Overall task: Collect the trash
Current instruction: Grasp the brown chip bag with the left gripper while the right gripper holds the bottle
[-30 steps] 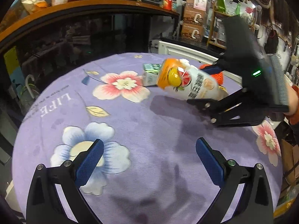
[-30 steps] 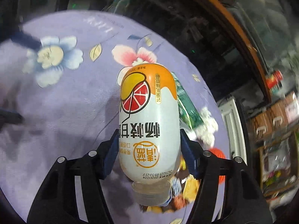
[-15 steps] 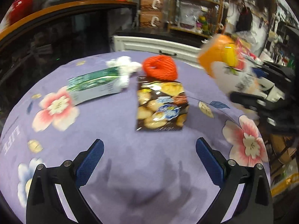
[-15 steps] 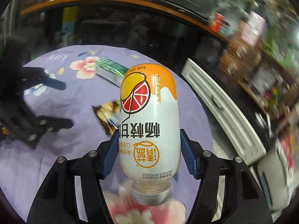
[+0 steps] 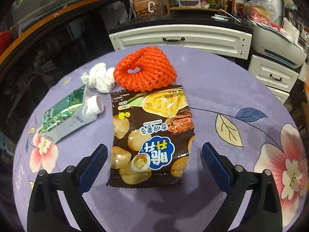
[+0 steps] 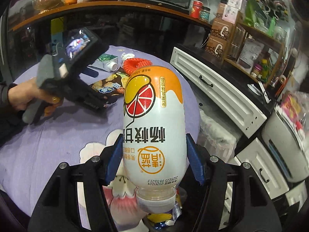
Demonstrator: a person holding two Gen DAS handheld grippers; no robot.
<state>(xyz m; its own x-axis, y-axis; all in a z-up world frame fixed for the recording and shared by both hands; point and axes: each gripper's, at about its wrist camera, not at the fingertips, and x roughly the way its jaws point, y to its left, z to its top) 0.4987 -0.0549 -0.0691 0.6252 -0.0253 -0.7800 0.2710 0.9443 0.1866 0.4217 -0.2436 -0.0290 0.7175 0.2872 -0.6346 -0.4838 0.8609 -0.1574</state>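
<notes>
My left gripper (image 5: 154, 160) is open, its fingers either side of the near end of a brown potato-stick snack bag (image 5: 150, 135) lying flat on the purple flowered tablecloth (image 5: 222, 89). Behind the bag lie an orange foam net (image 5: 144, 73), a crumpled white tissue (image 5: 98, 77) and a green-and-grey carton (image 5: 63, 114) on its side. My right gripper (image 6: 154, 154) is shut on a white-and-orange drink bottle (image 6: 152, 116), cap toward the camera, held beyond the table's right edge. The left gripper (image 6: 77, 81) and snack bag (image 6: 108, 85) also show in the right wrist view.
White drawer cabinets (image 5: 181, 38) stand close behind and right of the round table. Below the bottle, colourful wrappers (image 6: 164, 216) lie in a dark container, mostly hidden. A dark glass counter with a wooden top (image 6: 96, 5) curves along the back.
My left gripper has swung right and closed in on the snack bag, which now lies between its fingers. My right gripper carried the bottle off the table to the right edge.
</notes>
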